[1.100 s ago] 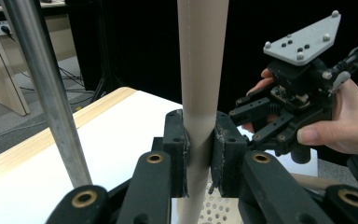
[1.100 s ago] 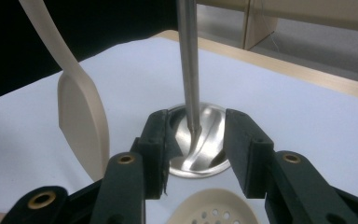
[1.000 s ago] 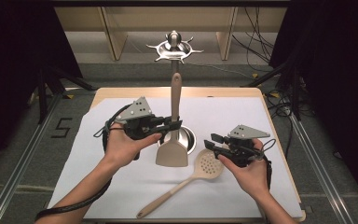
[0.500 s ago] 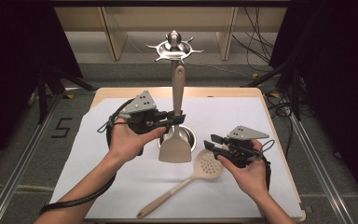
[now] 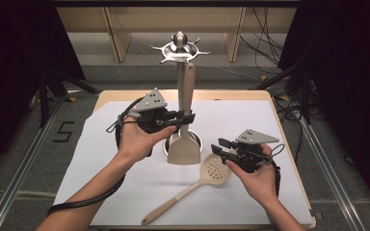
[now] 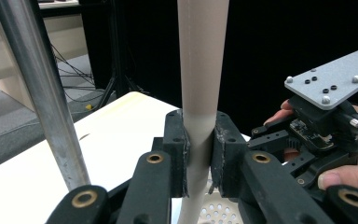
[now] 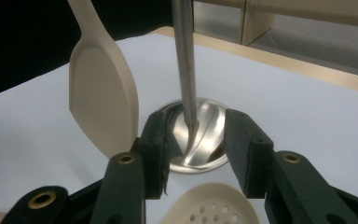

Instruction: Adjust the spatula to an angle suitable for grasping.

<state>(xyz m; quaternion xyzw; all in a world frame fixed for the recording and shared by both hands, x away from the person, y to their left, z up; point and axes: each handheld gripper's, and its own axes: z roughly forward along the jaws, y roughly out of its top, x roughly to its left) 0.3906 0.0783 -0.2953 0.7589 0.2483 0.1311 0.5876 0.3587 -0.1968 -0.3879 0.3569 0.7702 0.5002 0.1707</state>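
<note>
The left tool [image 5: 187, 117] was clamped on the handle of the beige spatula [image 5: 185, 144], its jaws pinching the narrow part of the shaft, as the left gripper view showed [image 6: 199, 154]. The spatula hung upright, blade down, just in front of the steel rack [image 5: 179, 48], its handle top close under the rack's hook crown and its blade over the round base [image 5: 198, 142].

The spatula looked light and stiff, with a smooth, matte, probably silicone-coated skin that could slip or swing under a loose pinch. I judged mid-handle the best hold, above the blade, leaving the top end free for a hook.

The right tool [image 5: 222, 148] held nothing: its jaws stood apart beside the slotted spoon [image 5: 207, 177], which lay flat on the white bench cover [image 5: 279, 134]; in its own view the jaws framed the rack base [image 7: 200, 140].

Against the frame 1 second before, the spatula had risen, its handle top nearer the hooks and its blade higher over the base, and the left hand sat higher with it. The right hand and spoon were unchanged.
</note>
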